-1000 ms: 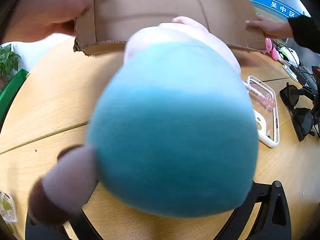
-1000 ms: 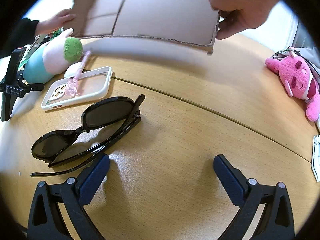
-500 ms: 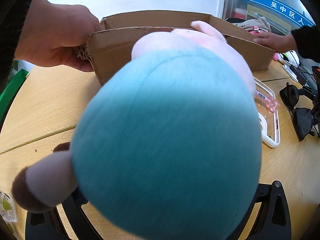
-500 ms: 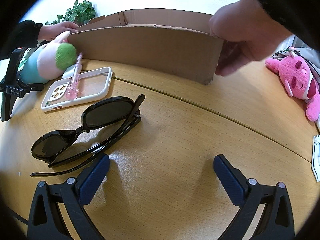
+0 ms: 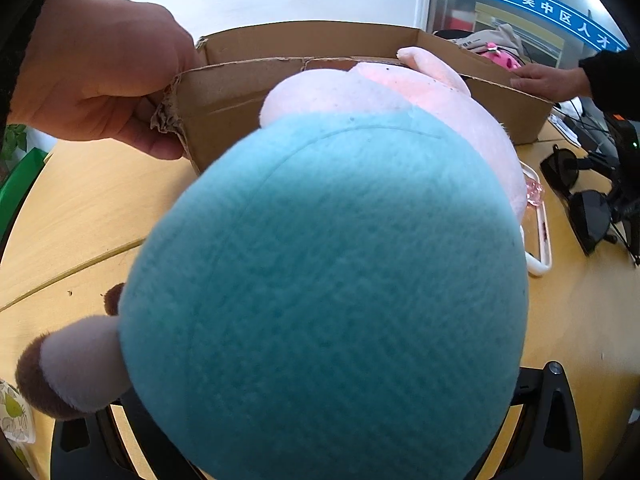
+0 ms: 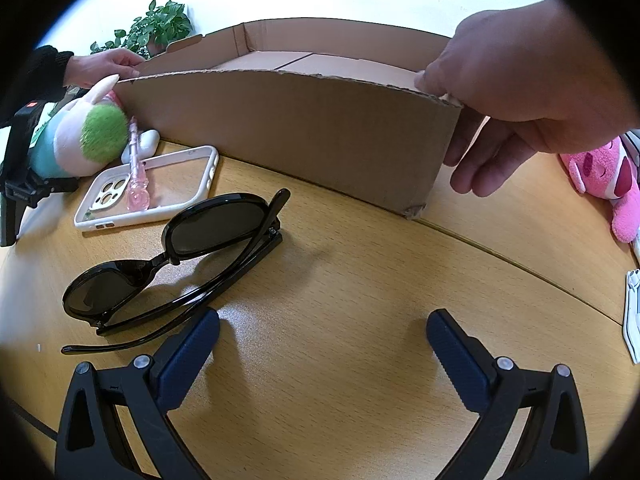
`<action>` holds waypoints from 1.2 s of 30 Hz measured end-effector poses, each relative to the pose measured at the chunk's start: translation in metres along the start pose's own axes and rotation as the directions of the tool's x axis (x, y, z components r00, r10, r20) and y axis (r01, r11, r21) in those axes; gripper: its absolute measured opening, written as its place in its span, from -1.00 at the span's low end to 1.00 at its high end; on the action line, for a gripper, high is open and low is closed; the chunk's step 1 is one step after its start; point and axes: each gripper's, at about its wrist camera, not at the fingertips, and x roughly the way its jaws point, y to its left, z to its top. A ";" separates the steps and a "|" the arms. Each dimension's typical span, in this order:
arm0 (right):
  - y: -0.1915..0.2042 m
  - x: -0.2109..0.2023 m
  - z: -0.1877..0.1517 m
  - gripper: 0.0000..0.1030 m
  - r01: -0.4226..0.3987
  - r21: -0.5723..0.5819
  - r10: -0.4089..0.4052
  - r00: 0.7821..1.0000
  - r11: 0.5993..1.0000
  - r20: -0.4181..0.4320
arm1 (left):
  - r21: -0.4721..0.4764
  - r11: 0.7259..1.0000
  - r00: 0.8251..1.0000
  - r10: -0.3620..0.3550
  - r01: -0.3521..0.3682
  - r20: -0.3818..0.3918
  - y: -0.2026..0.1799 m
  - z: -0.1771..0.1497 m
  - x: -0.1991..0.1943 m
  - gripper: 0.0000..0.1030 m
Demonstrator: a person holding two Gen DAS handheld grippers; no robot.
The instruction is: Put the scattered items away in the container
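The left gripper [image 5: 320, 432] is clamped on the plush toy [image 5: 320, 280], whose teal belly fills the middle of its view; soft and light, it squashes between the jaws, so I'd judge a hold across the body safest. Beyond it, top centre, two bare hands steady the cardboard box [image 5: 224, 100]. The right gripper [image 6: 322, 340] hangs wide open and empty over the table [image 6: 360, 280]. The sunglasses [image 6: 172, 264] lie just left of it: stiff, slick, best taken at the folded arms. The phone case [image 6: 180, 176] carries a pink pen [image 6: 136, 176], left of centre.
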 end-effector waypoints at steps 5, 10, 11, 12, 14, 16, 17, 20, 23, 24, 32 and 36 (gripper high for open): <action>0.001 0.000 0.000 1.00 0.001 0.001 -0.001 1.000 1.000 0.000 | 0.002 1.000 1.000 0.000 0.000 0.000 -0.002 -0.005 -0.002 1.00; 0.001 0.000 -0.001 1.00 0.002 0.002 -0.002 1.000 1.000 0.000 | 0.002 1.000 1.000 0.000 0.000 0.000 -0.002 -0.005 -0.002 1.00; 0.002 0.000 0.000 1.00 0.002 0.002 -0.002 1.000 1.000 0.000 | 0.002 1.000 1.000 0.000 0.000 0.000 -0.002 -0.006 -0.003 1.00; 0.002 0.000 -0.001 1.00 0.002 0.002 -0.002 1.000 1.000 0.000 | 0.002 1.000 1.000 0.000 0.000 0.000 -0.002 -0.006 -0.003 1.00; 0.002 -0.001 0.000 1.00 0.005 0.006 -0.005 1.000 1.000 0.002 | 0.002 1.000 1.000 0.000 0.000 0.000 -0.002 -0.006 -0.003 1.00; 0.002 0.000 -0.001 1.00 0.024 0.030 -0.024 0.999 0.999 0.020 | 0.002 1.000 1.000 0.000 0.000 0.000 -0.002 -0.006 -0.003 1.00; 0.002 0.000 -0.001 1.00 0.028 0.035 -0.029 0.999 0.999 0.017 | 0.001 1.000 1.000 -0.001 0.001 0.000 -0.002 -0.006 -0.003 1.00; 0.002 0.001 -0.003 1.00 0.034 0.047 -0.035 0.999 0.998 0.018 | 0.002 1.000 1.000 0.000 0.000 0.000 -0.001 -0.007 -0.003 1.00; 0.005 0.003 -0.003 1.00 0.055 0.073 -0.056 0.998 0.996 0.017 | -0.003 1.000 1.000 0.005 -0.005 0.000 -0.002 -0.008 -0.004 1.00; 0.005 0.003 -0.004 1.00 0.059 0.078 -0.061 0.998 0.995 0.017 | -0.004 1.000 1.000 0.004 -0.004 0.000 -0.002 -0.008 -0.005 1.00; 0.023 -0.008 -0.004 1.00 0.049 0.075 -0.038 0.989 0.996 -0.142 | -0.018 1.000 1.000 0.019 -0.019 -0.011 -0.016 0.000 -0.001 1.00; 0.030 -0.016 -0.006 0.99 0.047 0.128 -0.001 0.943 0.991 -0.334 | -0.070 0.995 0.992 0.062 -0.070 -0.113 -0.020 -0.005 -0.030 1.00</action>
